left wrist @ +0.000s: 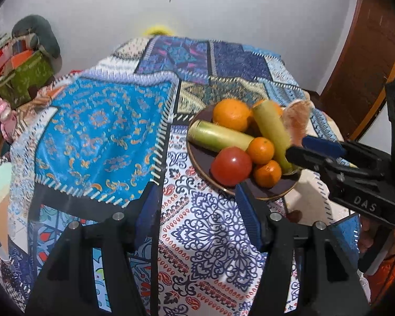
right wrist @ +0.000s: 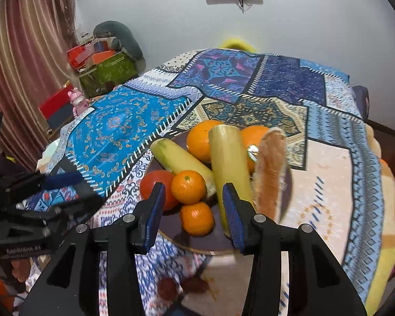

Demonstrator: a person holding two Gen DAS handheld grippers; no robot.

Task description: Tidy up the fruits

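**Plainly, a crowded plate calls for a careful first pick**

Here the fruit is seen heaped on a dark plate (right wrist: 250, 247) that sits on a patterned cloth (right wrist: 123, 131) spread over the table, toward the cloth's near right part. Two large oranges (right wrist: 201, 139) are placed at the plate's far rim, two pale green cylindrical pieces (right wrist: 227, 163) are laid across the middle, a red tomato-like fruit (right wrist: 151, 184) is set at the near left rim, and two small tangerines (right wrist: 188, 187) are nested beside it. A fuzzy tan piece (right wrist: 270, 173) is leaned at the right rim; what it is cannot be told.

The right gripper (right wrist: 194, 210) is held just over the plate's near rim, its fingers spread and empty, with the nearer tangerine between them. The left gripper (left wrist: 194, 210) is held short of the plate, likewise spread with nothing held.

The tangerine is best taken across its widest part, with only gentle pressure applied, since the skin is probably soft. A straight lift is advised, because the neighbouring tangerine and the long green piece are touching it and could be rolled off the rim.
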